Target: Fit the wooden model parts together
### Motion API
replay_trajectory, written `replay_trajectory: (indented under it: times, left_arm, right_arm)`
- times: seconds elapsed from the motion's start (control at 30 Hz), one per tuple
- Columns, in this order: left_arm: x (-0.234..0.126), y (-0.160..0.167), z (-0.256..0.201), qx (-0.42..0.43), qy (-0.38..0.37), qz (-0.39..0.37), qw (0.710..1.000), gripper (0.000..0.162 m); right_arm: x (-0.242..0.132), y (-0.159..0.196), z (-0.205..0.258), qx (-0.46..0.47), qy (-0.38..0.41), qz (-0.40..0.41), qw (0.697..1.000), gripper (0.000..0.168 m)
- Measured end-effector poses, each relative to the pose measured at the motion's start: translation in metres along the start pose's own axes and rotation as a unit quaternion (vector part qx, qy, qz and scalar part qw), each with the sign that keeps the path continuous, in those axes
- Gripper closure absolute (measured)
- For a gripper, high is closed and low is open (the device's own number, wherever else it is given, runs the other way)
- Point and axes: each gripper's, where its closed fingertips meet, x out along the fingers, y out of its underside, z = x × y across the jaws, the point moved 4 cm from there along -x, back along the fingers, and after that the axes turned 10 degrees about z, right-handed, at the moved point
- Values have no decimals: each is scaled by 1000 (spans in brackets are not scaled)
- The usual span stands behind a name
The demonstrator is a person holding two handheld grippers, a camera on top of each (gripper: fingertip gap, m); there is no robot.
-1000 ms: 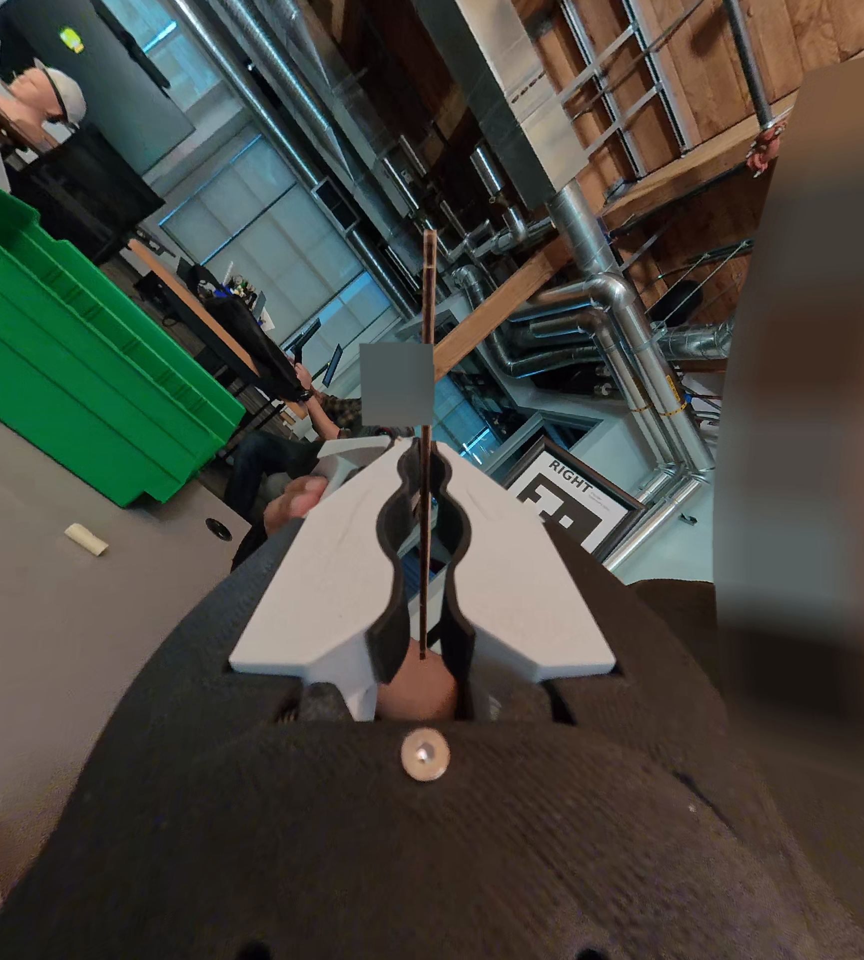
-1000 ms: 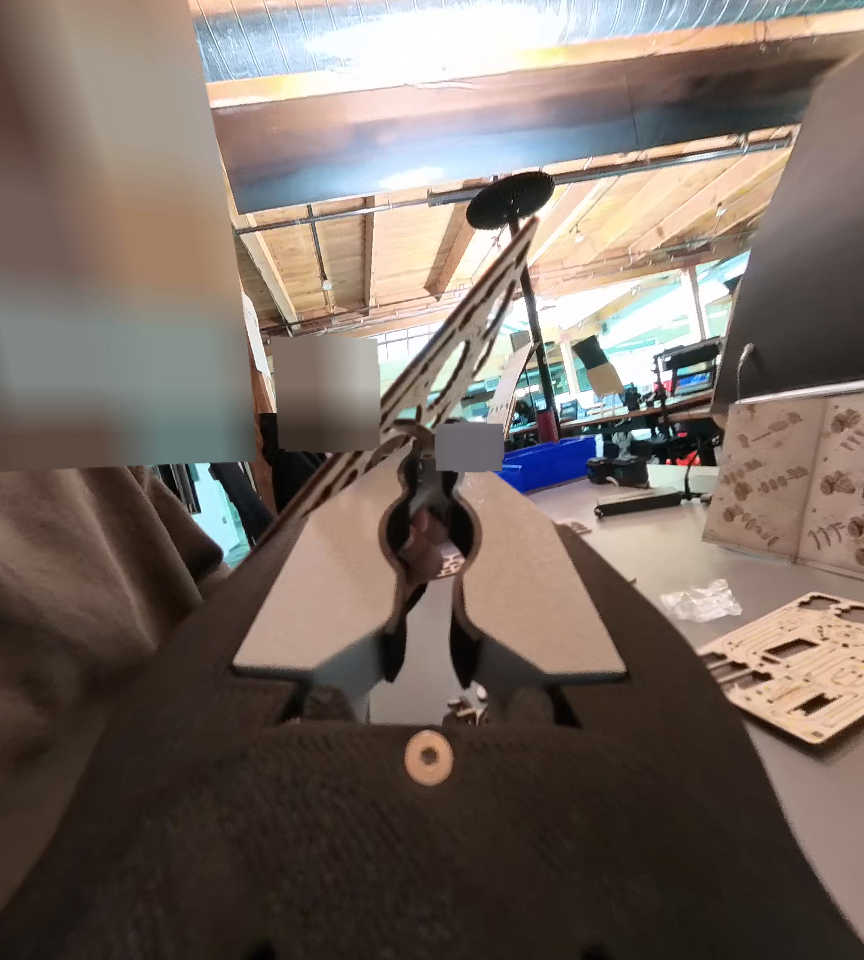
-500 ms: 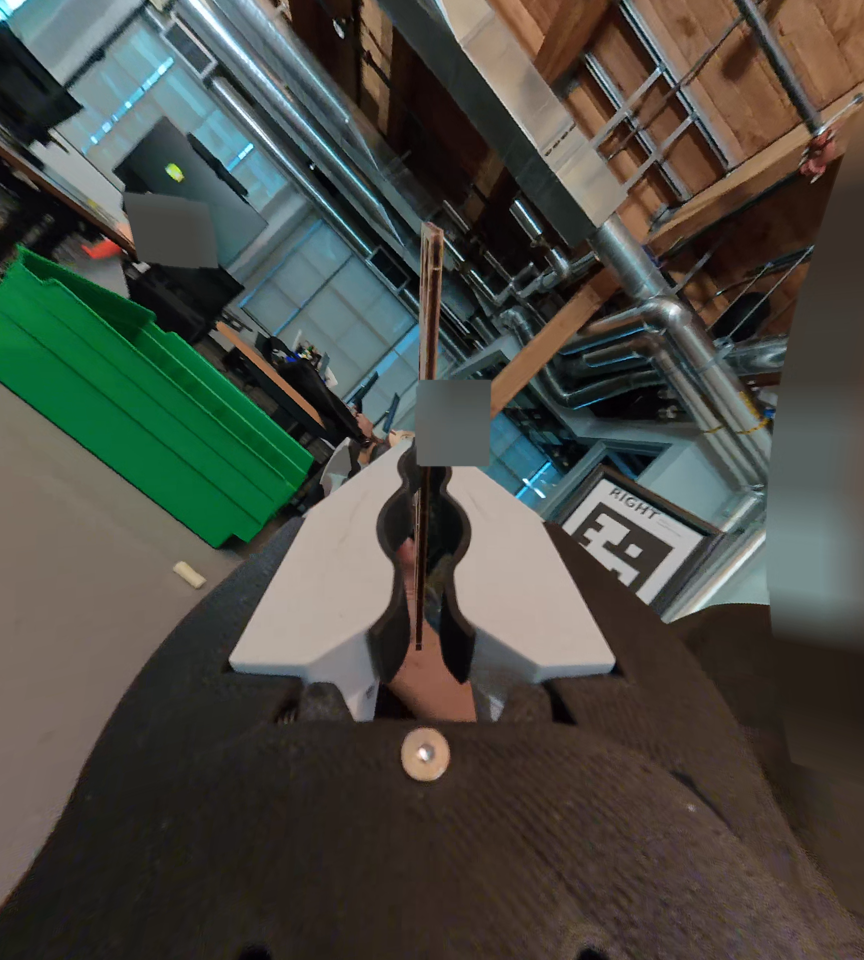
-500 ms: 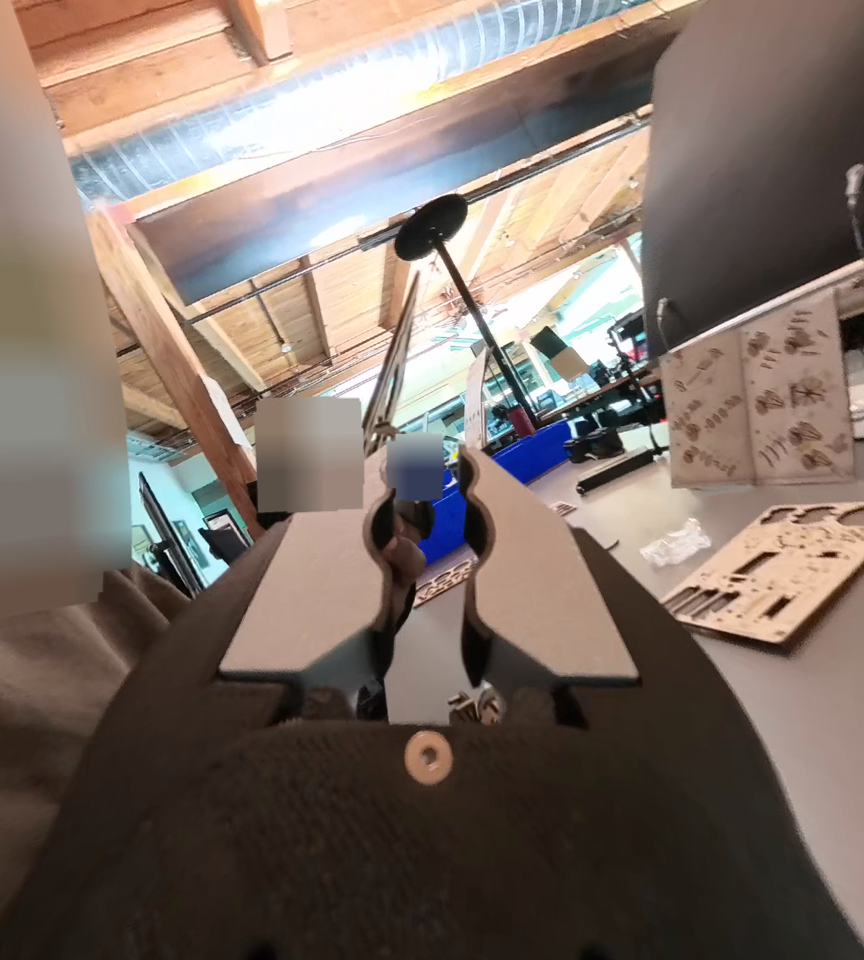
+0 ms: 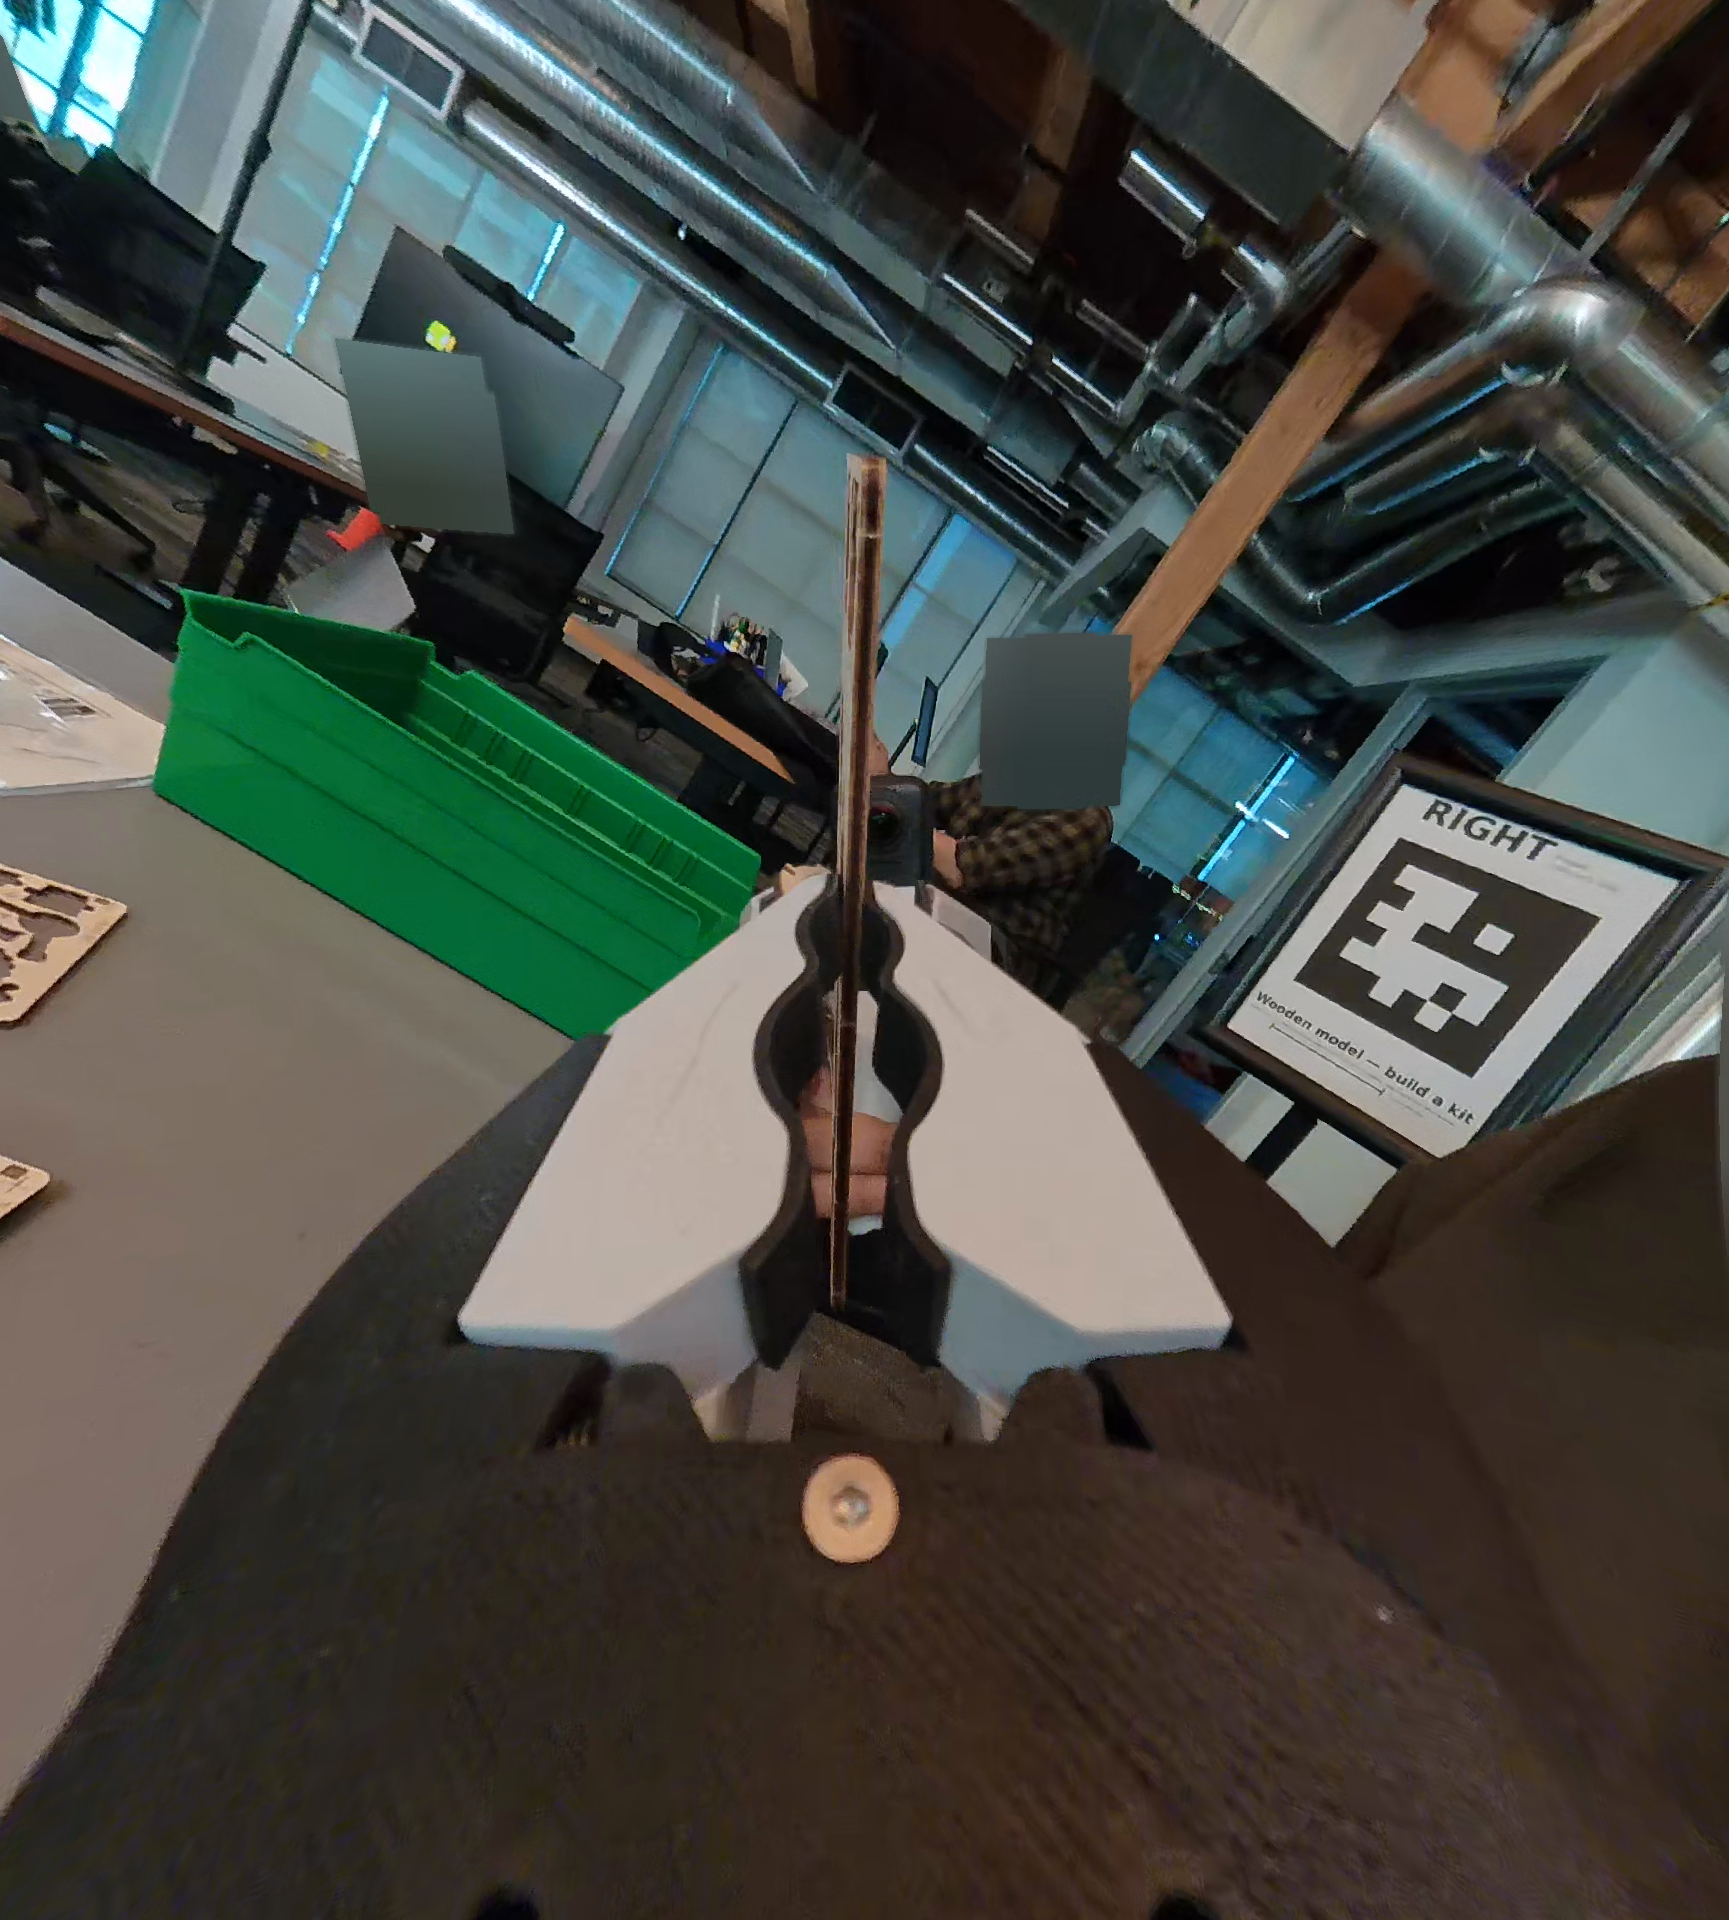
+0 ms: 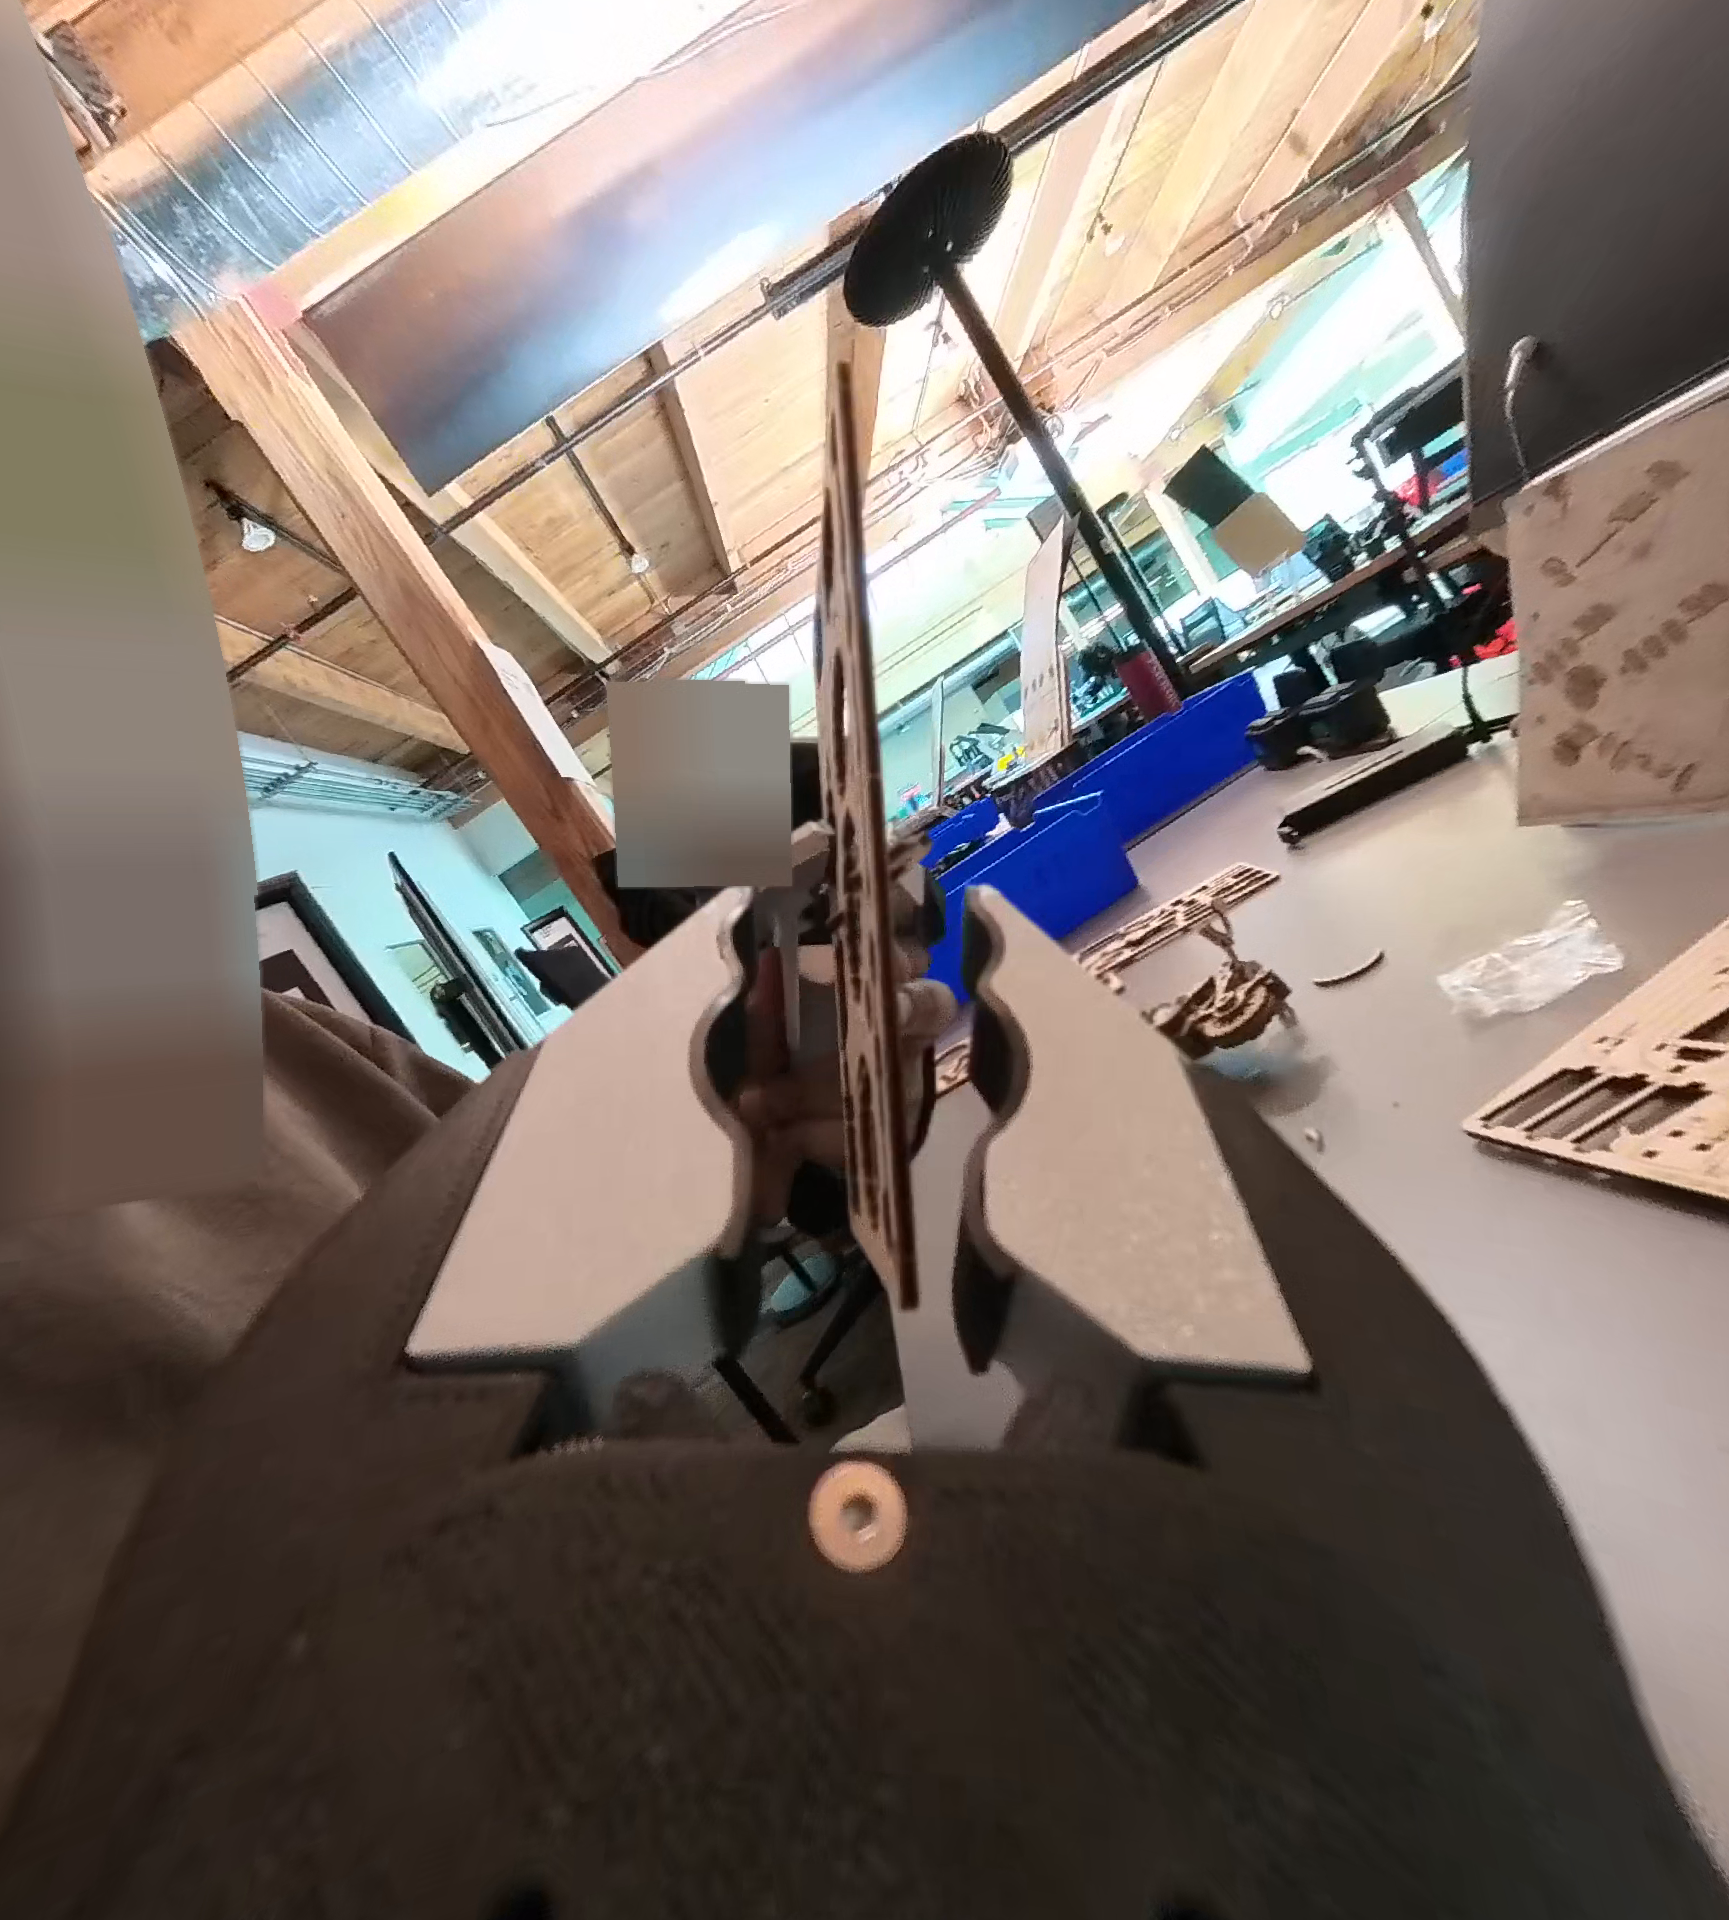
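Left wrist view: my left gripper (image 5: 847, 914) is clamped on the wooden sheet (image 5: 858, 790), held edge-on, upright, above the table (image 5: 216, 1091).

Right wrist view: right gripper (image 6: 855, 914) is spread wide — the sheet stands between its fingers, ungripped. I'd close squarely, gently.

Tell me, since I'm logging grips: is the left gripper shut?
Shut: the left gripper has its jaws pinching the thin wooden sheet edge-on at the tips.
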Motion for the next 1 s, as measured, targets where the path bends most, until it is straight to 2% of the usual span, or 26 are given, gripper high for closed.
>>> replay_trajectory:
  times: [0.17,0.23,0.33,0.43,0.77,1.0]
  left_arm:
    - [6,7,1,-8,6,24,1000,162]
    - [6,7,1,-14,9,24,1000,162]
    - [5,7,3,-27,11,25,999,162]
    - [5,9,6,-52,17,25,998,162]
    - [8,9,4,-119,61,17,991,162]
    - [7,10,4,-120,65,13,991,162]
  right_arm:
    - [-2,0,0,17,-23,-10,1000,144]
    - [-3,0,-1,21,-23,-11,999,155]
    - [-2,1,-1,25,-25,-10,999,156]
    - [-3,1,2,22,-38,-21,999,165]
    - [-5,1,4,14,-60,-29,998,163]
    - [-4,1,0,7,-36,-26,999,162]
